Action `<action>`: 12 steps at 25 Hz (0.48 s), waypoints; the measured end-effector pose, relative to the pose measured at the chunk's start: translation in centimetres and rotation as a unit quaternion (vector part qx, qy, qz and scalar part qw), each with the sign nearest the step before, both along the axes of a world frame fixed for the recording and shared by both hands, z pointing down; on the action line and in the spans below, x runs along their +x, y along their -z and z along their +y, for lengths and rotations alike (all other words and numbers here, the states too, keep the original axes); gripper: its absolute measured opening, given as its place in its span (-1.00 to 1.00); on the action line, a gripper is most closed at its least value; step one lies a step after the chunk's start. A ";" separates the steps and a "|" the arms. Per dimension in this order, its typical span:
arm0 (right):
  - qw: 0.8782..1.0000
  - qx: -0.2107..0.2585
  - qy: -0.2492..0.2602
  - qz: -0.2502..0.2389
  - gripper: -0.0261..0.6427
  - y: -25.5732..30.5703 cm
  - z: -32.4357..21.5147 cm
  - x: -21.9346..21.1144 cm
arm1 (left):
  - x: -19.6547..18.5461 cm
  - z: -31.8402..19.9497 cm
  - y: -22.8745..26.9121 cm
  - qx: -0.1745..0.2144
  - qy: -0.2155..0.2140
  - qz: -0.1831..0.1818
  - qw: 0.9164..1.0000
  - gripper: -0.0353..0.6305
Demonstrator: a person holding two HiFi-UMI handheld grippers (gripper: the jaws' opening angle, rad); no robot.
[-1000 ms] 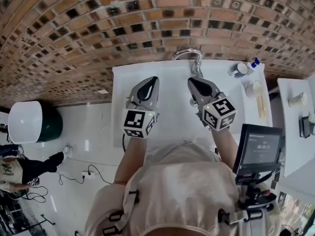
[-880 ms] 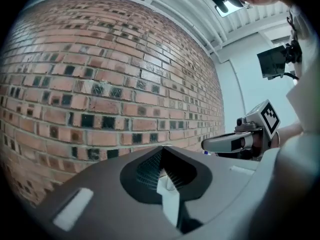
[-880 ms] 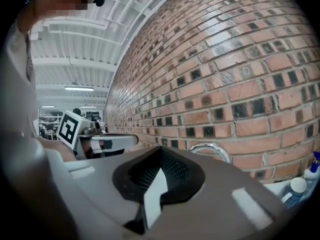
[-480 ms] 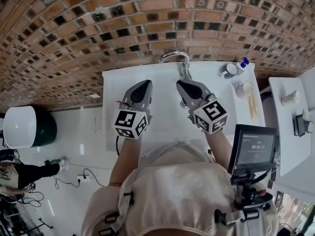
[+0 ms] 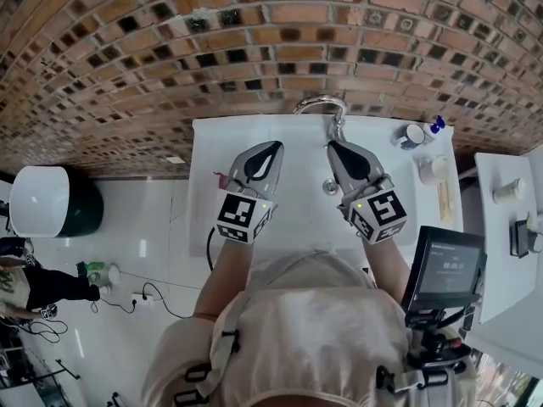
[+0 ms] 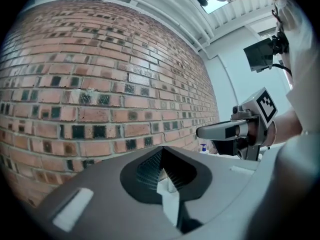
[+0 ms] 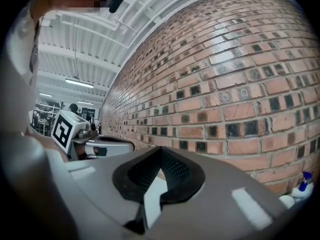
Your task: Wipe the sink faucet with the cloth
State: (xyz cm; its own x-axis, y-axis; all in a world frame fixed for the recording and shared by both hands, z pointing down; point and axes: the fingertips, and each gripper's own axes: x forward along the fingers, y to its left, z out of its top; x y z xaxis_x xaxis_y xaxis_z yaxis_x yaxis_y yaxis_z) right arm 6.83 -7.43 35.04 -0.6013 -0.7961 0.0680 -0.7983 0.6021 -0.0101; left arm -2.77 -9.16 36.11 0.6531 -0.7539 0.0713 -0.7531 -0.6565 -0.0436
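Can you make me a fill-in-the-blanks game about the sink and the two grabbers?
1. The wall behind the sink is made of ____.
2. The faucet is nearest the ____ gripper.
3. The left gripper and the right gripper both have their jaws ____, with nothing in them.
4. The bottle to the right of the faucet has a ____ top.

Missing words: brick; right; shut; blue.

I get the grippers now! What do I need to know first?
The left gripper is shut and empty, over the sink.
The right gripper is shut and empty, close to the faucet.
No cloth shows in any view.
Done: no wiping that can be seen.
Left: find the cloth, grab it, then wipe the faucet.
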 end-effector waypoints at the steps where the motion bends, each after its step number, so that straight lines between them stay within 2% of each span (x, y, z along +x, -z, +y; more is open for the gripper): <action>1: 1.000 0.002 0.000 0.002 -0.94 0.0 0.0 0.0 | 0.1 0.0 0.1 0.000 -0.001 0.002 1.000 -0.88; 4: 1.000 0.002 -0.001 0.004 -0.95 -0.1 0.0 0.0 | 0.2 0.0 0.1 -0.007 -0.004 0.012 1.000 -0.88; 12: 1.000 -0.007 -0.009 0.009 -0.94 -0.5 0.0 0.3 | 0.3 -0.1 -0.4 -0.014 -0.006 0.010 1.000 -0.88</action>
